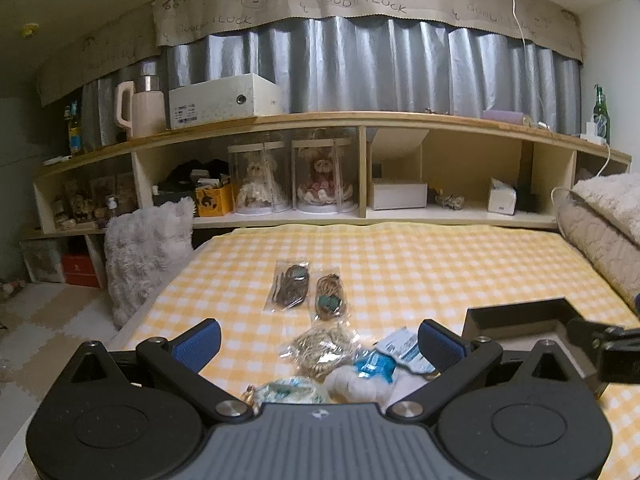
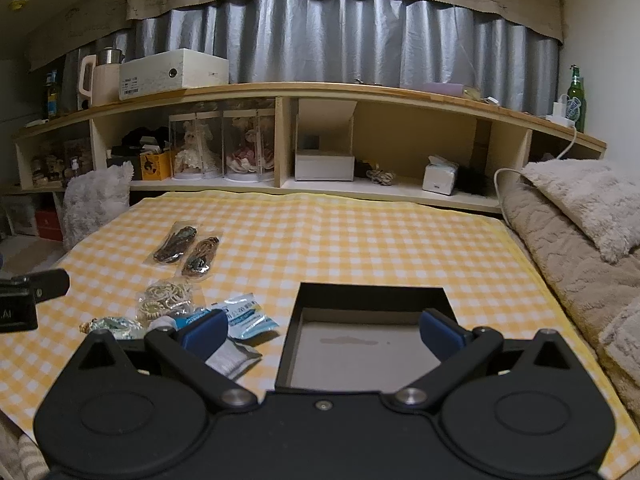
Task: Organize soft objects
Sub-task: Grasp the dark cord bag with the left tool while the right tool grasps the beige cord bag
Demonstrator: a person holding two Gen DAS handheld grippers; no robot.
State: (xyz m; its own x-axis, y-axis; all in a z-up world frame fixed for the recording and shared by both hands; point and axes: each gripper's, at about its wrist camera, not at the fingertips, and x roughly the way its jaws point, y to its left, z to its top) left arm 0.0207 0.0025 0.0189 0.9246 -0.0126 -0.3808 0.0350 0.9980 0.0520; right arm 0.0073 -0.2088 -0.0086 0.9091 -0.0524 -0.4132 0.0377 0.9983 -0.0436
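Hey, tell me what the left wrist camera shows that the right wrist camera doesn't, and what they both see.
Only the left wrist view shows the left gripper open over the near packets, with the white fluffy bundle between its fingers.

Only the right wrist view shows the right gripper open over the black box, whose pale floor looks empty, plus the folded grey packet.

Both show the checked yellow cloth, the two dark packets and, the gold packet, the blue-and-white sachet, the shelf and the green bottle.
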